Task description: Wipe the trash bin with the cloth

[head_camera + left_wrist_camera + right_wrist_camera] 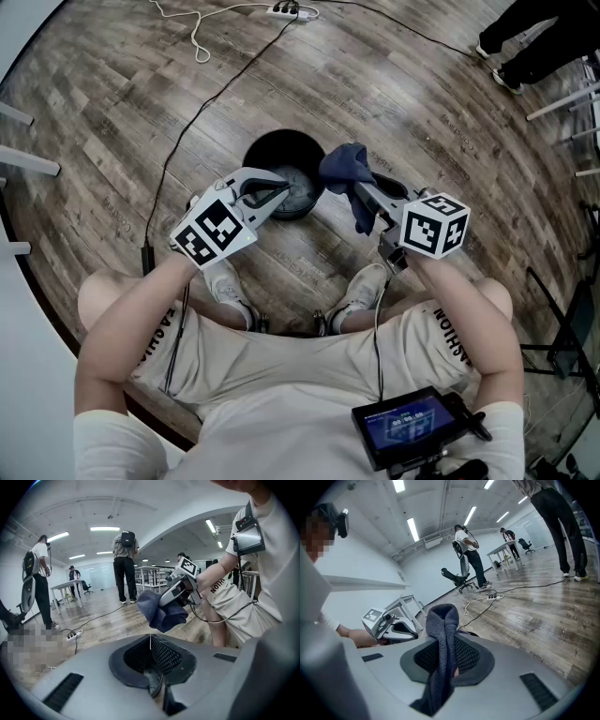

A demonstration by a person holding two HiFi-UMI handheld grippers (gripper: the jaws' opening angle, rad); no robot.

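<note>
Head view: the left gripper (pixel 284 192) is clenched on the near rim of the black trash bin (pixel 272 148), which stands on the floor (pixel 394 84). The right gripper (pixel 364 194) grasps the blue cloth (pixel 345 167) just beside the bin's right rim.
Left gripper view: the cloth hangs beyond the pinched rim.
Right gripper view: the cloth runs up between its jaws.

An open-plan office: desks (pixel 65 586), an office chair (pixel 457 579), ceiling strip lights (pixel 105 528) and wood-look flooring (pixel 422 122)
</note>
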